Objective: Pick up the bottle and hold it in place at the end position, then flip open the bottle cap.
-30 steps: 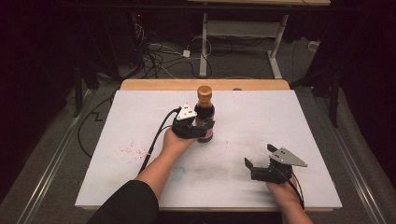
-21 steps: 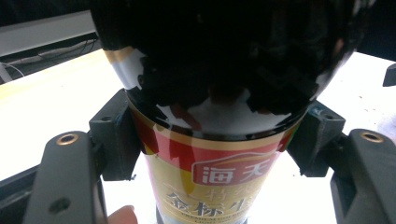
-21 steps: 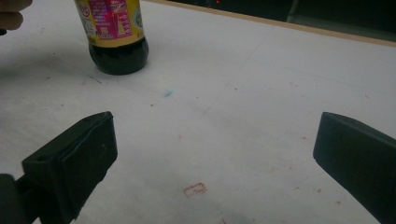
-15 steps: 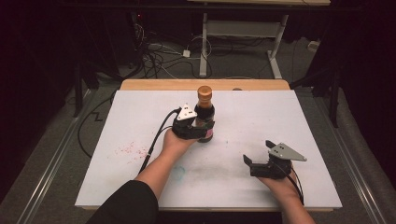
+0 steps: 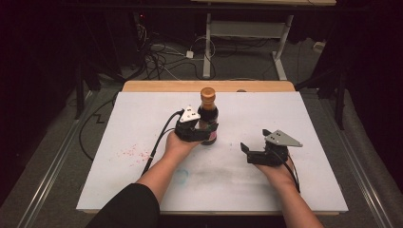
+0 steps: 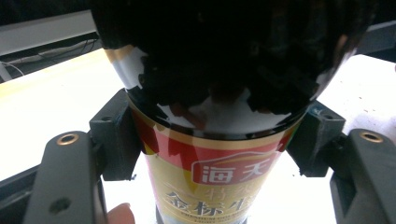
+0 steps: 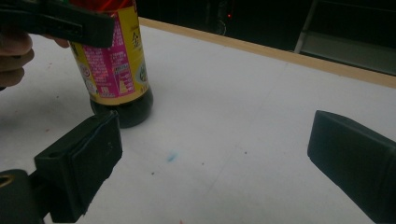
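Near the far-middle of the white counter (image 5: 119, 142) stands a dark sauce bottle (image 5: 209, 119), upright, base on the board, orange-brown cap (image 5: 207, 93) on top. Left tool (image 5: 210, 132) is pinching the bottle's body at label height; in the left gripper view both pads press the sides of the red-and-gold label (image 6: 212, 179), w/ the dark shoulder bulging above them. Grip sits on the straight part of the body, below the shoulder, prob. because that's where flat pads get the best bite & the bottle can't tip. Looks like a steadying hold, so the cap end is left free for the other hand.

Right tool (image 5: 254, 151) hovers off to the bottle's right, apart from it, nothing btwn its pads; they stand spread wide in the right gripper view, w/ only bare counter btwn them. It points roughly toward the bottle, which shows at upper left of that view w/ the pink-and-yellow back label (image 7: 114, 63) facing it. My guess: it's lining up to come in on the bottle, maybe the cap, but can't say for sure.

Bottle's long axis is vertical, neck & cap pointing straight up, no lean visible. Front label faces the left tool, back label toward the right one.
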A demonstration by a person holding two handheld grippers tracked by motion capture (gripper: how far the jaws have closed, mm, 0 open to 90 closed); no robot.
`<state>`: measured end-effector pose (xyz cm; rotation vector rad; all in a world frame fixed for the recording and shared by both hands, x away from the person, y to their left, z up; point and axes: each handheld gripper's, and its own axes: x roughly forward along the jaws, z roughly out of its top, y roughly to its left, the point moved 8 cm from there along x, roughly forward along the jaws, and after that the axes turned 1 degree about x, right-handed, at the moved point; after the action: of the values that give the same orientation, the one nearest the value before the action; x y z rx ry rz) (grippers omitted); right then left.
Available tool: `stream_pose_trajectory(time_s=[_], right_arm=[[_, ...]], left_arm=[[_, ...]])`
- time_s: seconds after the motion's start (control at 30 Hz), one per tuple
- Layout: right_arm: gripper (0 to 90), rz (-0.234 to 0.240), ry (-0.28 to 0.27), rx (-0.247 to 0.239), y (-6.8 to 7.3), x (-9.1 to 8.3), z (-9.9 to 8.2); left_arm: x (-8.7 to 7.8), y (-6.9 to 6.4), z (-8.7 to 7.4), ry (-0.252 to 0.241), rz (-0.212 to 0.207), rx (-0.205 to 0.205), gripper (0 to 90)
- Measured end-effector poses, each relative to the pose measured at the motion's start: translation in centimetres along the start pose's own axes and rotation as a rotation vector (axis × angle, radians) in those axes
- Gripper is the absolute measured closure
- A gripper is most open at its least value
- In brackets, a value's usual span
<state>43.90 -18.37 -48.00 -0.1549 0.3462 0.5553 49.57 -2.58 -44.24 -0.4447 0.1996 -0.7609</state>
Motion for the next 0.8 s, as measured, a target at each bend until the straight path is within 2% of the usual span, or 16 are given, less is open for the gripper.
stream_pose_trajectory(time_s=[0.03,0.07,0.1,0.27,0.3,0.5,0.6,0.63,0.8], right_arm=[[4.0,0.001,0.002,0.003,0.0,0.2,0.2],[4.5,-0.002,0.000,0.000,-0.1,0.4,0.5],[5.1,-0.005,-0.002,-0.004,-0.1,0.5,0.7],[10.0,-0.002,-0.012,-0.001,-0.1,1.4,1.9],[11.3,0.000,-0.014,0.004,-0.1,1.6,2.1],[16.3,0.011,-0.023,0.014,0.0,2.9,3.4],[18.1,0.015,-0.027,0.003,0.1,3.5,4.0],[19.7,0.017,-0.029,0.006,0.1,3.6,4.1],[27.6,0.033,-0.037,0.010,0.4,4.5,4.7]], left_arm=[[0.0,0.0,0.0,0.000,0.000,0.001,28.3],[0.1,-0.2,0.1,-0.020,-0.002,-0.023,28.4],[0.1,-0.2,0.1,-0.024,-0.004,-0.025,28.4],[0.0,-0.2,0.1,-0.019,-0.004,-0.019,28.4],[-0.1,0.0,0.0,-0.001,-0.001,0.002,28.4],[0.0,0.0,0.0,-0.006,-0.003,-0.001,28.4],[0.0,0.0,0.0,-0.005,-0.002,-0.001,28.4],[0.1,-0.2,0.1,-0.028,-0.004,-0.027,28.4],[0.1,-0.3,0.2,-0.029,-0.005,-0.029,28.4]])
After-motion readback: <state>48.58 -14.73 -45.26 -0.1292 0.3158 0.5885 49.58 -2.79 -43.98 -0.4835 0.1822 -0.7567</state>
